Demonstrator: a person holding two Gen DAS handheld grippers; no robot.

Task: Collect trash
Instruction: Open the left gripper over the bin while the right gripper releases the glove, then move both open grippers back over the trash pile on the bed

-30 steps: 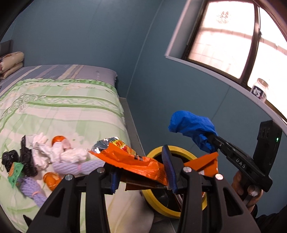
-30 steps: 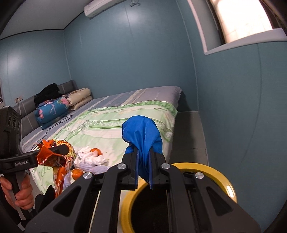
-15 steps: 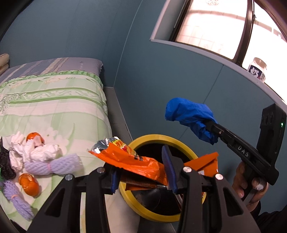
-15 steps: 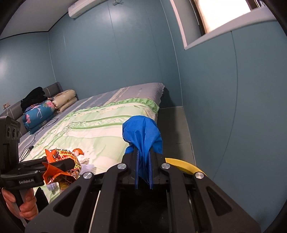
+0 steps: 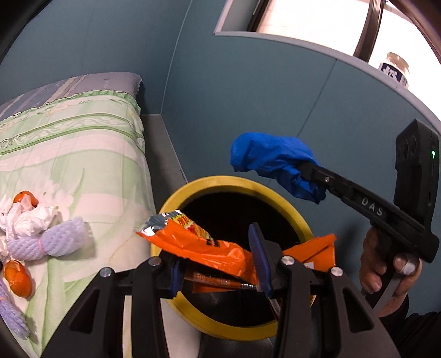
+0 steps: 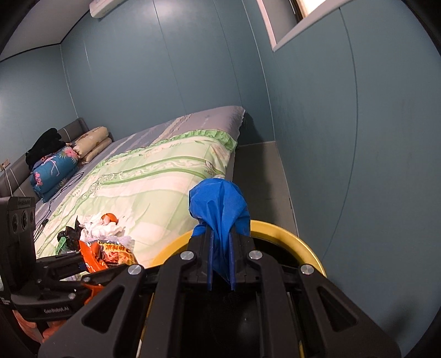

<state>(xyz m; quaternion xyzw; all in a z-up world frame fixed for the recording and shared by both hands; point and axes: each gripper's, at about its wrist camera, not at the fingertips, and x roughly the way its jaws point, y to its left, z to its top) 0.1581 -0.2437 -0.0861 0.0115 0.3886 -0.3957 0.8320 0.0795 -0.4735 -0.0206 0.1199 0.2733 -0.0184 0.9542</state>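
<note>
The orange snack wrapper [image 5: 209, 247] is pinched between the fingers of the left tool [image 5: 217, 272], crumpled and lying crosswise over the mouth of the yellow-rimmed bin [image 5: 220, 183]; its right end pokes out past the right finger, and its lower part is hidden behind the tool's black frame. The blue bag [image 5: 275, 165] is clamped in the narrow gap of the right tool [image 6: 221, 264], bunched above the fingertips and held over the far-right side of the bin.

The bin's inside is black, and nothing in it can be made out. Its near rim is cut off by both tools.

The right tool reaches in from the right, gripped pistol-style by the right hand [image 5: 386, 267], whose fingers curl round the handle. The hand on the left tool cannot be seen in the right wrist view.

Only the left wrist view shows the litter remaining on the bed [image 5: 69, 154]: crumpled white tissue [image 5: 30, 220], orange peel [image 5: 18, 278], and a lilac foam net [image 5: 46, 242]. It also shows a jar [image 5: 394, 68] on the window sill. The right wrist view alone shows the folded bedding [image 6: 55, 170] at the headboard and the wall air conditioner [image 6: 106, 7].
</note>
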